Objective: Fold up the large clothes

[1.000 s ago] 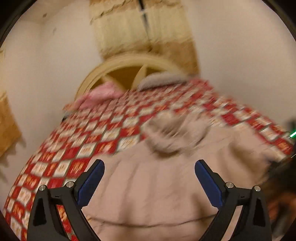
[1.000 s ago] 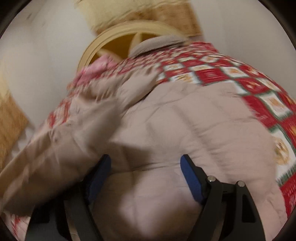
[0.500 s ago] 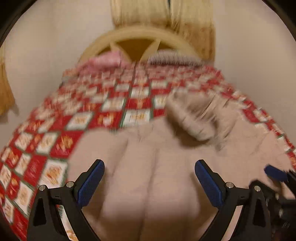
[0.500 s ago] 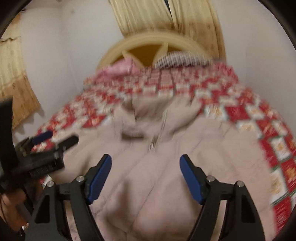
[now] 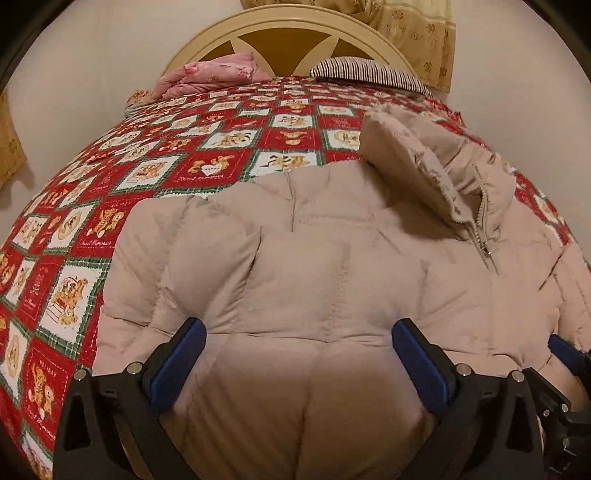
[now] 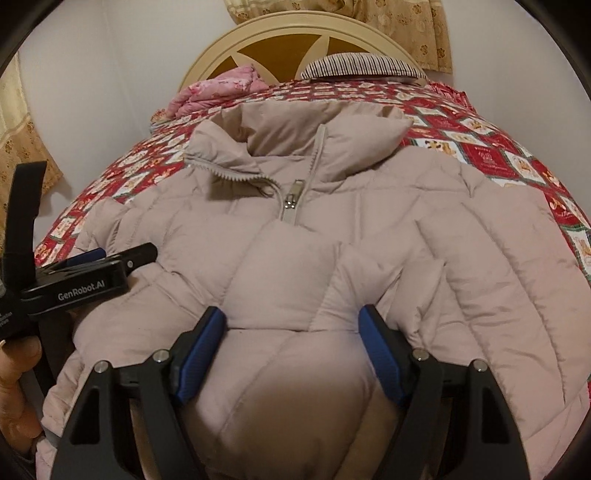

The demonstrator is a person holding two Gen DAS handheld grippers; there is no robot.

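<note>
Red patchwork quilt (image 5: 110,206) | beige puffer jacket (image 6: 332,258) flat, zipped | both hand-held grippers (image 5: 299,354) (image 6: 291,343) spread apart, holding nothing

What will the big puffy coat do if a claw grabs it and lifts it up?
The puffy coat will probably flop and sag, since its collar already slumps over. Its quilted padding looks airy, so likely light for its size. The smooth fabric may slip.

A home bedroom: a bed (image 5: 110,206) under a red teddy-bear patchwork quilt, an arched cream headboard (image 5: 291,26) at its far end, a striped pillow (image 6: 362,64) against it, floral curtains (image 6: 406,29) behind.
</note>
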